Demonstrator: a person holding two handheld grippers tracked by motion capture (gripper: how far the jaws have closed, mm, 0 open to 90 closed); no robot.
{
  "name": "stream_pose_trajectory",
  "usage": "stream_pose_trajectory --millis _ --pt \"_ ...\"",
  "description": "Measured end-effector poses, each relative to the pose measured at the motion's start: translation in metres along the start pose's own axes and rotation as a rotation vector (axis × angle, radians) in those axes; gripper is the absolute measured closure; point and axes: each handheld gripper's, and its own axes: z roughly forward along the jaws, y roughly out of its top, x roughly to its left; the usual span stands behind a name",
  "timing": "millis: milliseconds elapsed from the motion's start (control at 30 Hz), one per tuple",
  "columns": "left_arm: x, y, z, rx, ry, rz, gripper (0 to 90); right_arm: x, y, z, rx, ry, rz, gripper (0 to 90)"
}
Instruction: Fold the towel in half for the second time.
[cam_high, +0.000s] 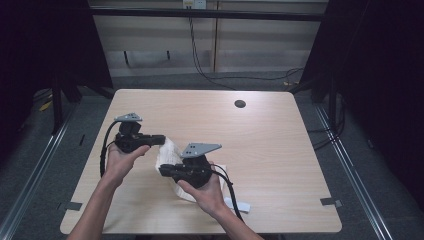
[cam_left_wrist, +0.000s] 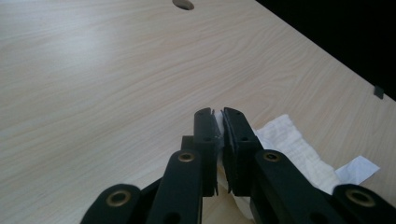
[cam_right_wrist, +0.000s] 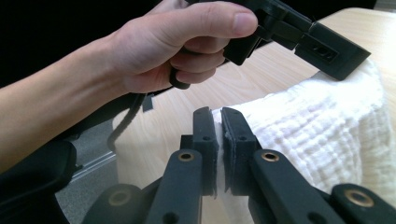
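Observation:
A white waffle-weave cloth (cam_high: 169, 152) is lifted off the wooden table (cam_high: 270, 145) between the two grippers. My left gripper (cam_high: 163, 140) points right and is shut on the cloth's upper edge; in the left gripper view its jaws (cam_left_wrist: 218, 115) pinch a thin fold, and the rest of the cloth (cam_left_wrist: 292, 140) hangs to the right. My right gripper (cam_high: 161, 170) points left and is shut on the cloth's near edge. In the right gripper view the jaws (cam_right_wrist: 218, 115) clamp the cloth (cam_right_wrist: 322, 135), with the left hand (cam_right_wrist: 163, 46) and its gripper (cam_right_wrist: 322, 46) just above.
A small white slip of paper (cam_high: 239, 205) lies on the table by the right wrist, also in the left gripper view as a slip (cam_left_wrist: 357, 169). A round cable hole (cam_high: 240, 104) sits near the far edge. Black tape marks (cam_high: 329, 201) flag the front corners.

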Motion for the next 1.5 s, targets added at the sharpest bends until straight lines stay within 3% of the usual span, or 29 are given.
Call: stream_pose_trajectory --millis 400,633,867,1067,1300,1500 --pt "-0.026 0.011 0.034 0.061 -0.030 0.075 84.8 -0.007 -0.017 -0.029 -0.013 -0.038 0.032 85.1" --pt "-0.040 0.009 0.058 0.109 -0.047 0.114 84.4 -0.011 -0.032 -0.045 -0.020 -0.067 0.060 84.4" --pt "-0.051 0.005 0.077 0.142 -0.074 0.125 84.4 -0.011 -0.053 -0.055 0.010 -0.108 0.067 83.7" --pt "-0.059 -0.003 0.098 0.181 -0.084 0.138 84.1 -0.015 -0.069 -0.059 0.047 -0.114 0.085 83.1" --pt "-0.060 -0.012 0.117 0.197 -0.101 0.107 83.1 -0.020 -0.085 -0.065 0.062 -0.140 0.128 81.8" --pt "-0.066 -0.014 0.129 0.200 -0.117 0.105 83.1 -0.024 -0.094 -0.072 0.098 -0.167 0.115 81.9"
